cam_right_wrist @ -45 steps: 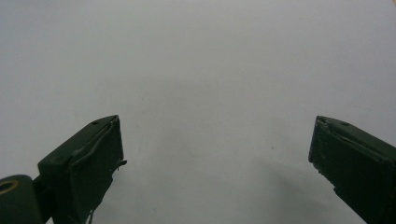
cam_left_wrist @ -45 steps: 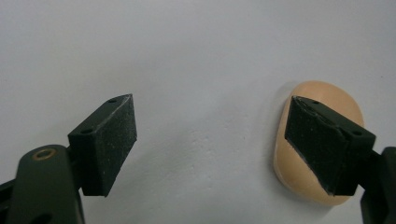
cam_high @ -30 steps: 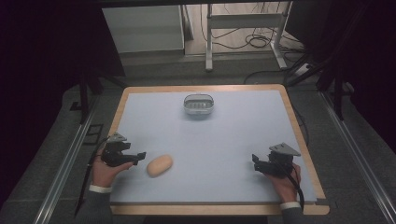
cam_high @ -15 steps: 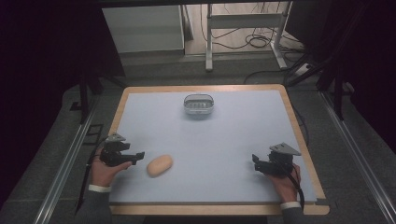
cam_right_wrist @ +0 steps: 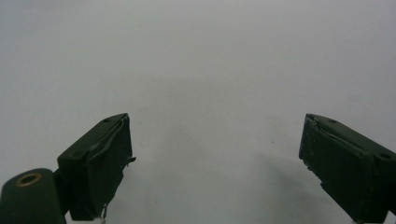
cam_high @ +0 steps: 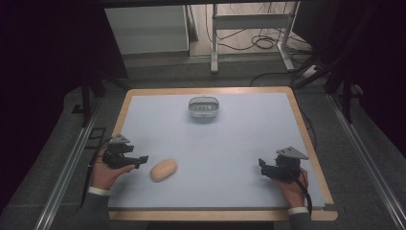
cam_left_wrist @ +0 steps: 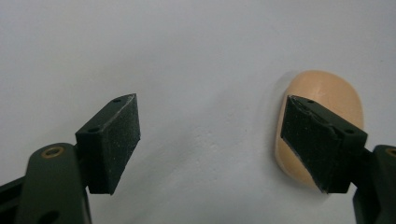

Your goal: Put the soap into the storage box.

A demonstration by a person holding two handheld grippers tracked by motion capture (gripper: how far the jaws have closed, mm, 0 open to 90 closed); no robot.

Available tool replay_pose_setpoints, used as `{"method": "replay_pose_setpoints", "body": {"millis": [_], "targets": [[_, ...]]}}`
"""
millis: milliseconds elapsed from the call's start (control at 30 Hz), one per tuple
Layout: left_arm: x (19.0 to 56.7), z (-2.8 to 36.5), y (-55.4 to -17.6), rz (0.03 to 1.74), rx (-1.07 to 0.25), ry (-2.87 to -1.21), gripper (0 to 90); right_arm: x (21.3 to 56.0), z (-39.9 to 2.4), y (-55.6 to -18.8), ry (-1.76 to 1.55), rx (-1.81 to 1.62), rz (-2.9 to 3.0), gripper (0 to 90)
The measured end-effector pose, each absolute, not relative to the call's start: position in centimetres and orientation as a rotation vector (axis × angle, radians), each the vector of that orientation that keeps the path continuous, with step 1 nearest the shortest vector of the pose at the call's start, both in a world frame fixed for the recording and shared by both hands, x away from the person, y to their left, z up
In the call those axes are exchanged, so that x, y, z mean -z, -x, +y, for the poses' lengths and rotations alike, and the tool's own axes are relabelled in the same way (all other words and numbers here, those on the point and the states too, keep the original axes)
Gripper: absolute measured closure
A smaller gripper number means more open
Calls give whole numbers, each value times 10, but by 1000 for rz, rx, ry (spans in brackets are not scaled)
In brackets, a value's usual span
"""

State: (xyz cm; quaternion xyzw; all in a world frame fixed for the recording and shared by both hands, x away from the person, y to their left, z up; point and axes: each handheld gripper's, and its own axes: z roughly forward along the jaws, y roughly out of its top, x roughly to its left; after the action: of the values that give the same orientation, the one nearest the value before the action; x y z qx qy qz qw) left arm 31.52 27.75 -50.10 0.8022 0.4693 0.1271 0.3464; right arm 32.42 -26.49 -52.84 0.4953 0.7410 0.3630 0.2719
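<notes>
The left tongs (cam_high: pixel 141 158) stand open with nothing between the jaws, having just closed a little from wider. The tan oval piece (cam_high: pixel 163 169) lies on the tabletop (cam_high: pixel 230 143) just beyond their tips; in the left gripper view it (cam_left_wrist: pixel 322 93) sits behind one jaw, outside the gap. The right tongs (cam_high: pixel 261 166) stand wide open and empty, well apart from it.

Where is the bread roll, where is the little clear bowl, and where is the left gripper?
bread roll (cam_high: pixel 163 169), high view, middle of its tan top.
clear bowl (cam_high: pixel 204 102), high view, its far rim.
left gripper (cam_high: pixel 142 160), high view, between the tips of its open jaws.
</notes>
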Motion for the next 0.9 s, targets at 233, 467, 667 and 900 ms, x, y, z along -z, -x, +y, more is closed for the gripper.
{"method": "replay_pose_setpoints", "body": {"millis": [233, 467, 667, 900], "targets": [[492, 272, -318, 1178, -324, -2132, 203, 528, -265, -325, -1335, -977, 2002, 97], [484, 264, -319, 1133, -315, -2180, 202, 528, -266, -325, -1338, -980, 2001, 97], [481, 258, -320, 1104, -306, -2206, 203, 528, -266, -325, -1341, -978, 2003, 99], [481, 244, -318, 1059, -280, -2266, 200, 529, -266, -325, -1345, -976, 2004, 99]]}}
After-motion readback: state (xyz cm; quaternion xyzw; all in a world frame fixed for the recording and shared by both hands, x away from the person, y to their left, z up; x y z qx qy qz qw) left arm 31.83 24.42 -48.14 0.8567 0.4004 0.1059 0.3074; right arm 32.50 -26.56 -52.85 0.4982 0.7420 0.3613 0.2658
